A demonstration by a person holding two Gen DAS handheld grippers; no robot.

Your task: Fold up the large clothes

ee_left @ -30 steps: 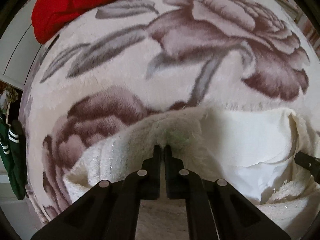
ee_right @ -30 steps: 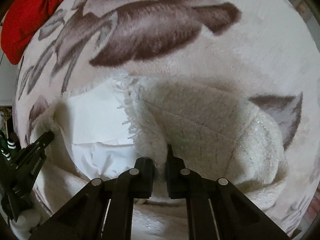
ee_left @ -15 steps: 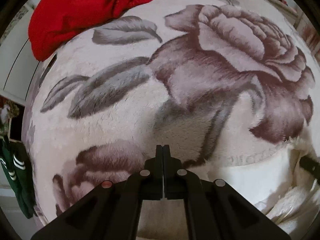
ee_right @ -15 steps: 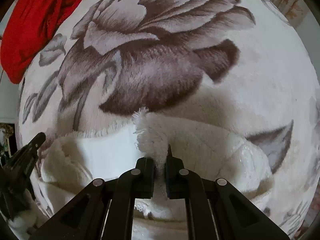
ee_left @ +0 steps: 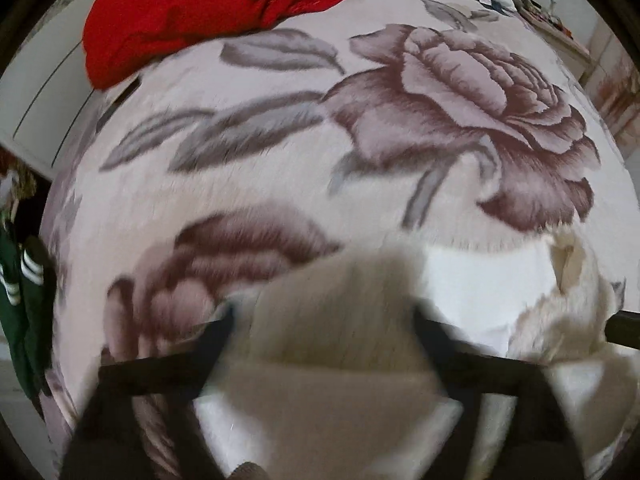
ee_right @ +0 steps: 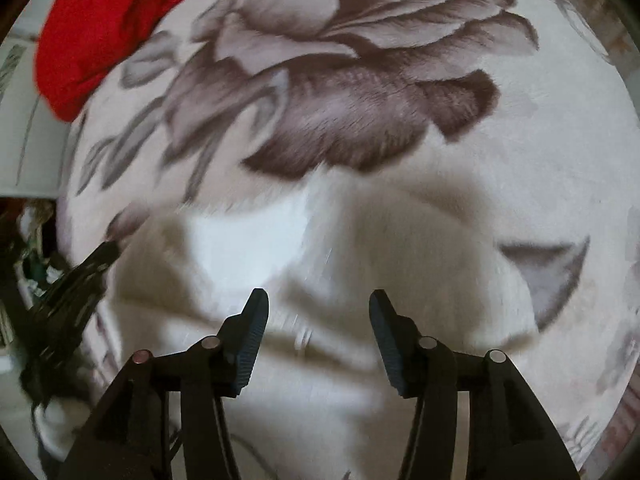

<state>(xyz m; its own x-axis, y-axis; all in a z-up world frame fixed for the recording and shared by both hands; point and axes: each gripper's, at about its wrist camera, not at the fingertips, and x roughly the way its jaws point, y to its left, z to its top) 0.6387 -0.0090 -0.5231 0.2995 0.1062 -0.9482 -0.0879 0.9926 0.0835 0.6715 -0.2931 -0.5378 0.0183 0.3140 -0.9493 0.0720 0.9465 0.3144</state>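
A fluffy cream garment with a smooth white lining (ee_left: 340,320) (ee_right: 400,248) lies bunched on a flower-print blanket (ee_left: 280,160) (ee_right: 540,160). My left gripper (ee_left: 320,316) is open, blurred, its fingers spread just above the garment's left part. My right gripper (ee_right: 318,300) is open, its fingers spread just above the garment's right part. Neither holds anything. The left gripper (ee_right: 80,276) also shows at the left edge of the right wrist view, and the right gripper (ee_left: 624,326) at the right edge of the left wrist view.
A red garment (ee_left: 208,8) (ee_right: 104,28) lies heaped at the blanket's far left. A green garment with white stripes (ee_left: 20,280) hangs beyond the blanket's left edge. White cabinet fronts (ee_left: 44,96) stand at the far left.
Both grippers were shut on the cream garment's edge and carried it forward. Now both have opened and let go, and the garment lies on the blanket.
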